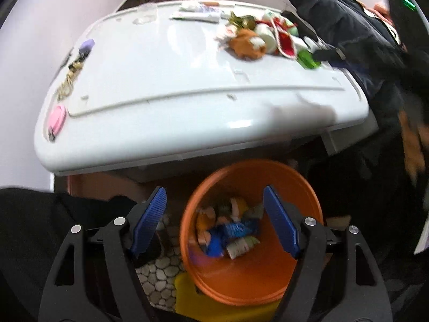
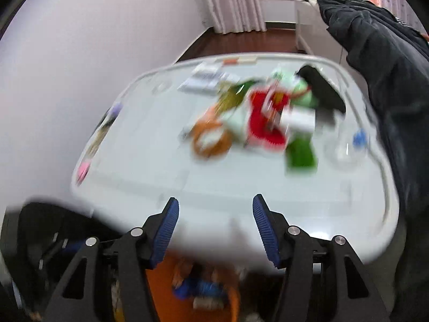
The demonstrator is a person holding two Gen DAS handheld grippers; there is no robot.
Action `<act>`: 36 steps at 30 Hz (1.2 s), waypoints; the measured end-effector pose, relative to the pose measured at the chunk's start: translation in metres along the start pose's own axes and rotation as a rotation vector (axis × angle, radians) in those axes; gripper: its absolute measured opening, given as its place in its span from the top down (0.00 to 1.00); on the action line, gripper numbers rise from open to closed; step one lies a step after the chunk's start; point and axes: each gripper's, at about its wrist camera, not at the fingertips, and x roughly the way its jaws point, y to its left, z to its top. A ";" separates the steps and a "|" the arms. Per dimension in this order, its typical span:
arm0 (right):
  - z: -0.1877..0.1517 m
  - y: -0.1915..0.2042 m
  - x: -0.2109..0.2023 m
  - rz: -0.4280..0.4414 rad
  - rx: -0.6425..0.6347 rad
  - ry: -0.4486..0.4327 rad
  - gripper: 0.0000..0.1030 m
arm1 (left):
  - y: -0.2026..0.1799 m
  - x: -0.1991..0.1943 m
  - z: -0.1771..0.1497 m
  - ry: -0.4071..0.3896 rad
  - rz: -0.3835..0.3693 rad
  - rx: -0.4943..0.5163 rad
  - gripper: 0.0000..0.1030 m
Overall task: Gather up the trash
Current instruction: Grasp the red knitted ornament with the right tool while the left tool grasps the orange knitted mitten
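1. The left hand-held gripper (image 1: 214,220) hangs over the orange bin (image 1: 295,276) with its blue pads apart and nothing between them. Wrappers already lie in the bottom of the bin, so I judge the step in hand to be the trip back to the bench (image 1: 166,86) for more trash.
2. The right hand-held gripper (image 2: 215,230) also stands apart and empty, over the near edge of the bench. This view is heavily blurred, so settle the hand before choosing a target.
3. The remaining litter sits in a heap toward the far right of the bench: an orange wrapper (image 1: 248,44), a red packet (image 2: 264,123), a green packet (image 2: 300,151) and pale scraps touching one another.
4. Take the piece on the near edge of the heap first, probably the orange wrapper or the green packet, so the pads close on one thing and not a bundle.
5. Come down steeply and pinch the crumpled part; thin film may slip from a flat grip.
6. Leave alone the pink item (image 1: 56,118) and the purple item (image 1: 87,45) at the left edge; whether these are trash I cannot tell.
7. Mind the dark jacket (image 1: 348,26) hanging beside the heap.
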 end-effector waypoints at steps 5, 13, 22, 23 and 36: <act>0.066 -0.032 0.046 0.001 0.090 0.046 0.45 | 0.010 0.010 0.017 -0.001 -0.008 -0.048 0.29; 0.098 -0.053 0.122 0.063 0.202 0.141 0.56 | 0.008 0.031 0.020 0.052 -0.014 -0.045 0.29; 0.084 -0.052 0.062 0.108 0.140 0.031 0.92 | -0.022 0.036 0.053 -0.001 -0.068 -0.002 0.25; 0.081 -0.053 0.058 0.102 0.132 0.026 0.92 | -0.029 0.038 0.061 -0.021 -0.077 0.008 0.25; 0.045 -0.076 -0.062 0.218 0.179 -0.303 0.92 | -0.056 0.102 0.152 -0.077 0.015 -0.063 0.38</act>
